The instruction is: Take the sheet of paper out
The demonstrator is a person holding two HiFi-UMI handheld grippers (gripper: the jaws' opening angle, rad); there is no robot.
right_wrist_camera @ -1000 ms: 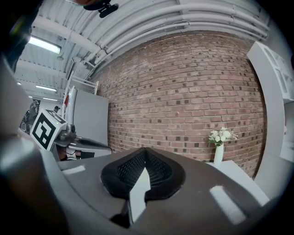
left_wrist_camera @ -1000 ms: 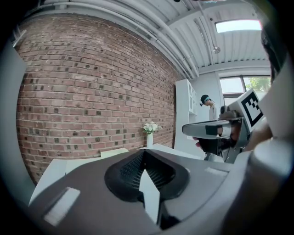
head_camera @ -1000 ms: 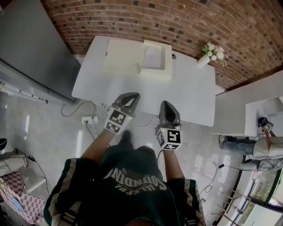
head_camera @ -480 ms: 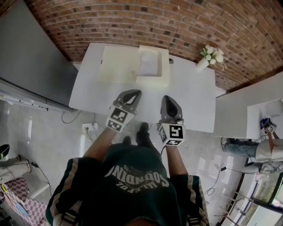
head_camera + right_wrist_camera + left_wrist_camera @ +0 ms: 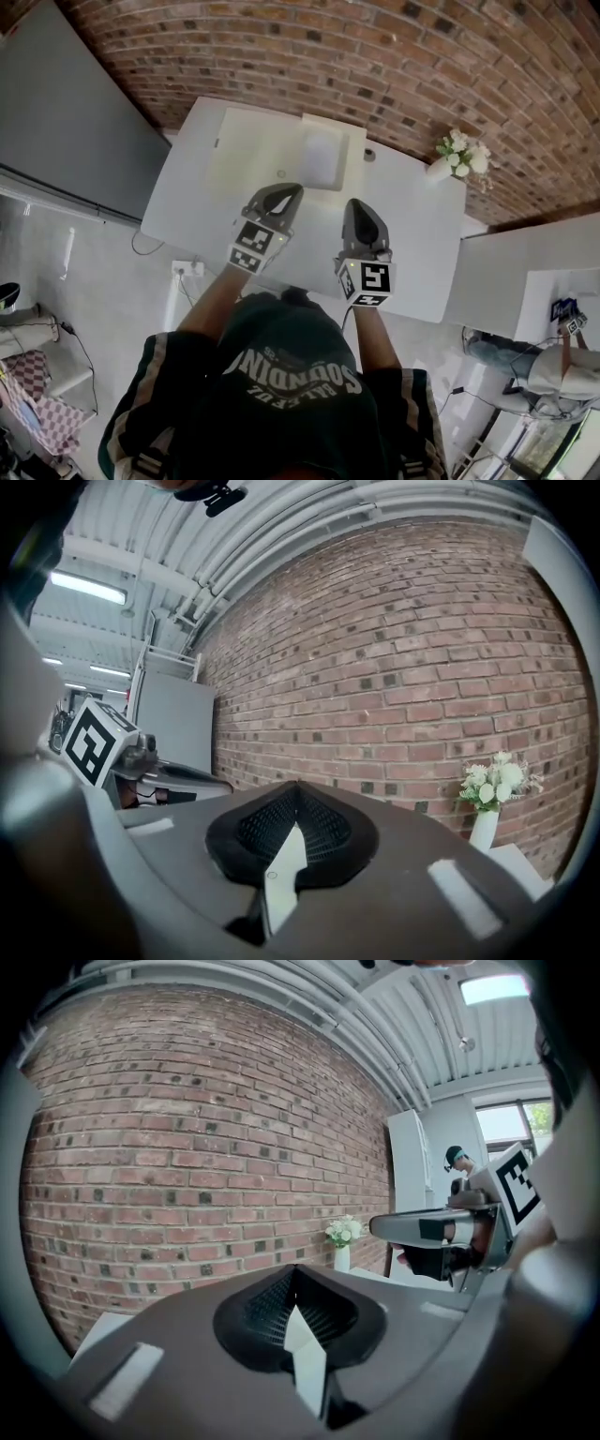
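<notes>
Two grippers are counted: the left gripper (image 5: 284, 192) and the right gripper (image 5: 357, 206). One white table (image 5: 412, 225) is seen beneath them. One cream box (image 5: 323, 159) is placed at 12 o'clock and one vase of white flowers (image 5: 441, 168) at 2 o'clock. One power strip (image 5: 185, 269) is noted at 9 o'clock. Two persons are counted: the holder (image 5: 281, 394) at 6 o'clock and another (image 5: 553, 366) at 4 o'clock.

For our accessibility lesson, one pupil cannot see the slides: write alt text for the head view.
Seen from above, a person holds a left gripper and a right gripper, both shut, over a white table. On it stand a cream box and a vase of flowers; a brick wall lies behind.
</notes>
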